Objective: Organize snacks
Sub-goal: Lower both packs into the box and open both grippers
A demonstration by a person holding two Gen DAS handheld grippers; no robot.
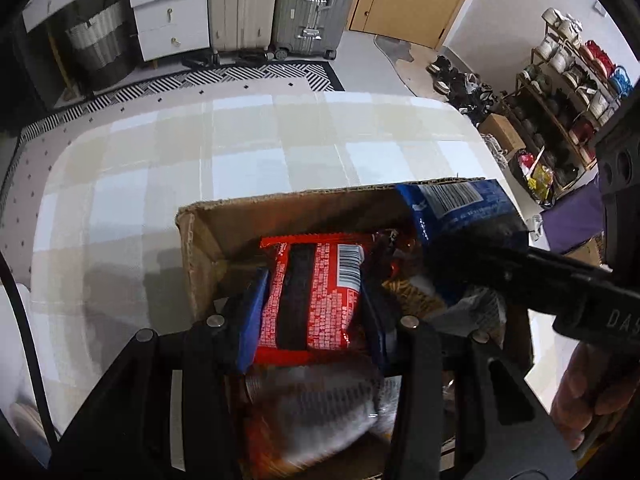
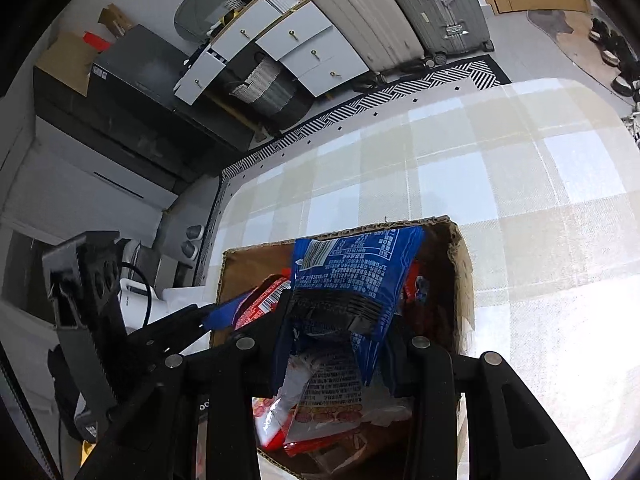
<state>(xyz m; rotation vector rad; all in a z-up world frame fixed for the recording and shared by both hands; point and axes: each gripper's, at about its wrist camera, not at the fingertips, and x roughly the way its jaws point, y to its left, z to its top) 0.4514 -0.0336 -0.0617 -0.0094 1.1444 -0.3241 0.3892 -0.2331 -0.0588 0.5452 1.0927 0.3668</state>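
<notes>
A cardboard box of snack packets stands on the checked tablecloth; it also shows in the right wrist view. My left gripper is shut on a red snack packet with a barcode, held over the box. My right gripper is shut on a blue snack packet, held over the same box; this packet and the right gripper's arm show at the right of the left wrist view. More packets lie inside the box below.
The table with its beige and white checked cloth stretches beyond the box. Suitcases, white drawers and a striped rug stand behind it. A shoe rack is at the right.
</notes>
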